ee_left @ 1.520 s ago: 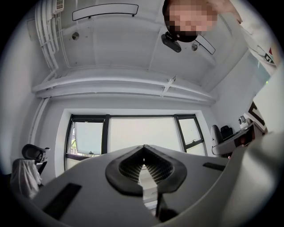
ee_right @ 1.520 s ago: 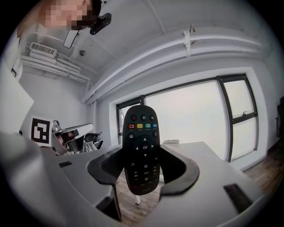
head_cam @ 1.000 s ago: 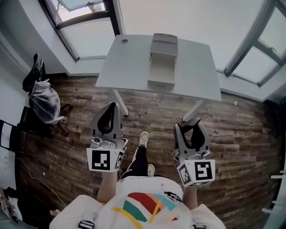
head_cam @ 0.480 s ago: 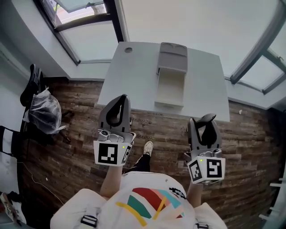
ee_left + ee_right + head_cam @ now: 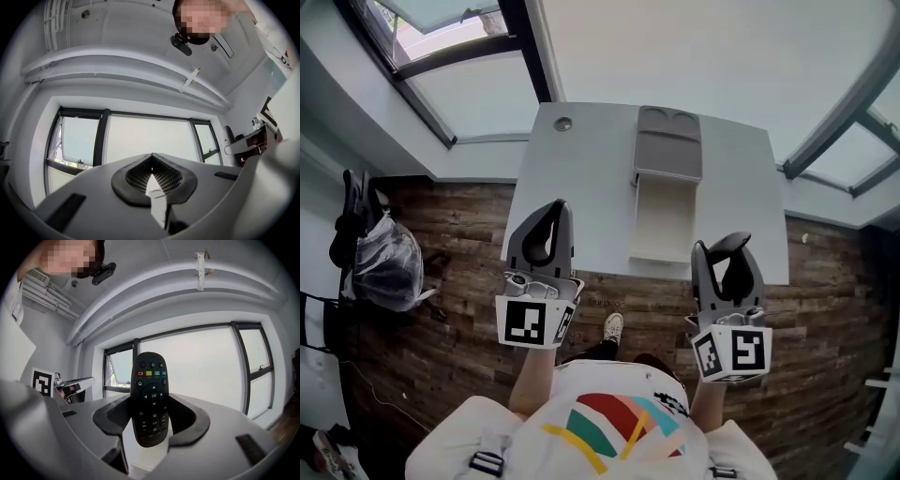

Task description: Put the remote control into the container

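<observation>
At the near edge of the white worktop (image 5: 586, 192), both grippers are held side by side at about chest height, each on a bare forearm that comes up from the 6 o'clock side of the head view. Their marker cubes face the person and their tips point toward 12 o'clock, tilted upward enough that each gripper view looks at windows and ceiling.

The left gripper (image 5: 553, 208) hangs over the worktop's near left part. Its fingers (image 5: 136, 176) are pressed together with nothing between them.

The right gripper (image 5: 733, 244) sits at 3 o'clock from the left one, well apart from it, with its tips about over the worktop's near edge. Its fingers (image 5: 187, 420) pinch the black remote control (image 5: 149, 390) by its lower half. The remote stands upright, button face toward the camera, and its top end rises clear of the fingertips.

The container (image 5: 664, 214) lies on the worktop between the two grippers and beyond them, toward 12 o'clock. Its pale tray is open, and its grey lid (image 5: 668, 145) is folded back on the far side. A small round hole (image 5: 563, 123) marks the worktop's far left corner.
</observation>
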`<state>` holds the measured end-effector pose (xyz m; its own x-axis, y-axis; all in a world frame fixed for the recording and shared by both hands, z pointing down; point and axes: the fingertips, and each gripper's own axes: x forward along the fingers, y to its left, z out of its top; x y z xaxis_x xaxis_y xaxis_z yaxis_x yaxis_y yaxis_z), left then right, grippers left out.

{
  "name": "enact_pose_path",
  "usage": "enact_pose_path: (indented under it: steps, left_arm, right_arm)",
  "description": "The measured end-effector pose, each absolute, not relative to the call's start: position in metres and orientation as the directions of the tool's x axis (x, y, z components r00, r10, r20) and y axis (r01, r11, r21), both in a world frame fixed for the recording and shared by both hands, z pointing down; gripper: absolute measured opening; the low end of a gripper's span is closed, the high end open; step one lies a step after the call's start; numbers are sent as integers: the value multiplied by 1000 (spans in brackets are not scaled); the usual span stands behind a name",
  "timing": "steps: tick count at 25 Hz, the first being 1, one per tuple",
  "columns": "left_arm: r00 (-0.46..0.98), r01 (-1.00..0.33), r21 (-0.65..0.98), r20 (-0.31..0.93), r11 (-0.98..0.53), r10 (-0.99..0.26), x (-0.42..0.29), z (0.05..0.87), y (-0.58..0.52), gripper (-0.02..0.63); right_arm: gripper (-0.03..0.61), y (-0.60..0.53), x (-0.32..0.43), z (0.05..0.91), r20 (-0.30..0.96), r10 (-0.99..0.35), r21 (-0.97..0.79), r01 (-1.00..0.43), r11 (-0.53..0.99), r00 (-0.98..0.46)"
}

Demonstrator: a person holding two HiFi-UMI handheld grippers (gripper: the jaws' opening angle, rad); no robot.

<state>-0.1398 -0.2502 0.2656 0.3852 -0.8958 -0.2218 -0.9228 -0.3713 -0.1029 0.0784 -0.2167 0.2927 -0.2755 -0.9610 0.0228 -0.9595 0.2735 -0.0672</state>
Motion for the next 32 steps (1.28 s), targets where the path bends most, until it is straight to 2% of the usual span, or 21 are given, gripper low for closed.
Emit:
enact_pose_path:
  steps: [10, 20, 26, 32]
  left_arm:
    - [406, -913, -51, -175, -404, -897, -129, 285, -305, 8]
    - [314, -949, -79, -164, -304, -935, -129, 284, -352, 8]
    - [322, -945, -112, -177, -306, -930, -89, 273, -392, 8]
    - [346, -936, -113, -129, -333, -929, -54, 285, -411, 8]
  right_arm:
    - [230, -262, 80, 303, 84, -961, -58, -965, 257, -262]
    - [230, -327, 90, 310, 64, -931, -144, -927, 347, -358]
    - [230, -372, 117, 307, 44, -925, -160, -916, 367, -378]
    - [230, -396, 135, 328, 95, -913, -236, -900, 366, -396]
